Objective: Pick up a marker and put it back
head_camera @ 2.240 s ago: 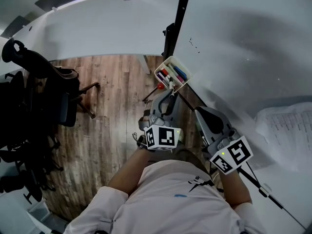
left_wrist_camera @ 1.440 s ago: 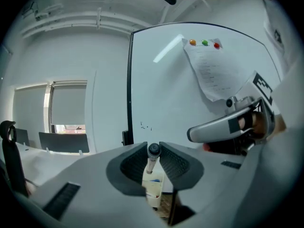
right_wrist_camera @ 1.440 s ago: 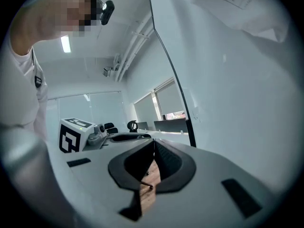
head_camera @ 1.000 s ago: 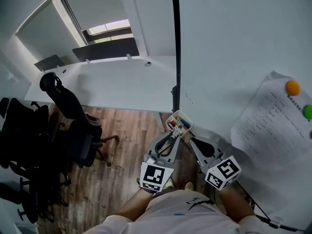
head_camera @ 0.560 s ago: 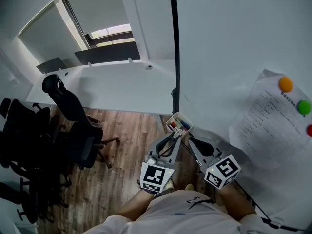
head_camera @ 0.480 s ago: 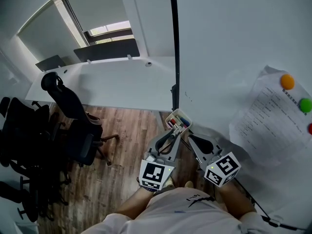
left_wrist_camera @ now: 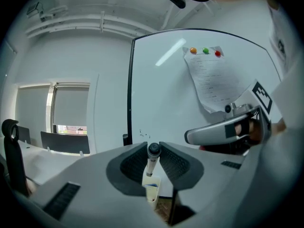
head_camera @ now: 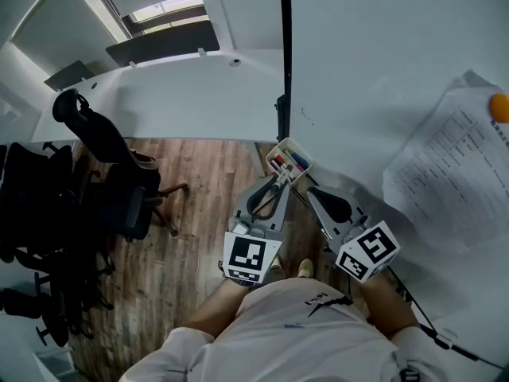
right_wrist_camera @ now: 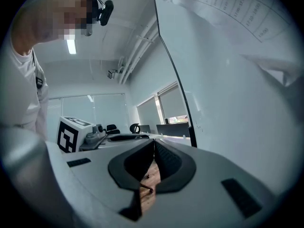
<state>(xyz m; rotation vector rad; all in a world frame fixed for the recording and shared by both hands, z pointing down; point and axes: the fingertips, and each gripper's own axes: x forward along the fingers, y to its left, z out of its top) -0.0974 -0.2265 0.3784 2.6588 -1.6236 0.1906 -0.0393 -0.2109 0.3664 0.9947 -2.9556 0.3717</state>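
Observation:
My left gripper [left_wrist_camera: 153, 150] is shut on a white marker with a black cap [left_wrist_camera: 151, 159], which stands upright between the pads. Right under it is the white marker tray [left_wrist_camera: 152, 192]. In the head view the left gripper [head_camera: 281, 183] points at the near edge of the tray [head_camera: 270, 155], which hangs on the whiteboard's lower frame and holds several coloured markers. My right gripper [head_camera: 312, 192] hovers just to the right of the tray. Its jaws [right_wrist_camera: 154, 147] are shut with nothing between them.
The whiteboard [head_camera: 382, 70] fills the right side, with a black frame post [head_camera: 285, 46] along its left edge. A printed sheet [head_camera: 453, 165] is pinned to it by an orange magnet [head_camera: 499, 106]. Black office chairs [head_camera: 79, 181] stand on the wooden floor [head_camera: 199, 213] at left.
The head camera has tilted down a little, so the scene has shifted in the picture. Both grippers keep their places by the tray, and the left still holds the marker.

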